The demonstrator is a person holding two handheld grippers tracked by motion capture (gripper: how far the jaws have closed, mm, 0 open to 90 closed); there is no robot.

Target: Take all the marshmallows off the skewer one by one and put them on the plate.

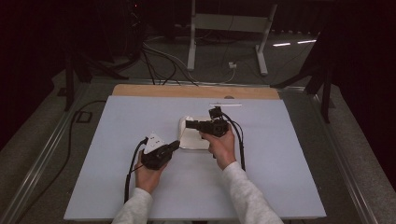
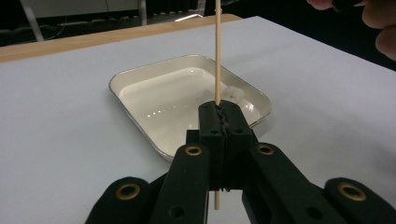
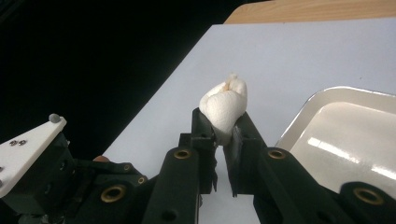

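My left gripper [image 2: 220,112] is shut on a thin wooden skewer [image 2: 217,51] that stands upright between its jaws, just in front of a white enamel tray [image 2: 163,100]. A small white marshmallow [image 2: 235,94] lies in the tray's far right corner. My right gripper [image 3: 219,119] is shut on another white marshmallow [image 3: 224,105], squeezed between its pads, held left of the tray [image 3: 345,135]. In the high view the left gripper [image 1: 176,143] points toward the tray [image 1: 191,140] from the lower left, and the right gripper [image 1: 187,123] reaches over it pointing left.
The tray sits mid-table on a white board [image 1: 116,140] with a wooden strip [image 1: 187,91] along the far edge. A thin pale stick-like item [image 1: 225,104] lies near that edge. Cables and a stand's legs [image 1: 191,46] are on the floor beyond.
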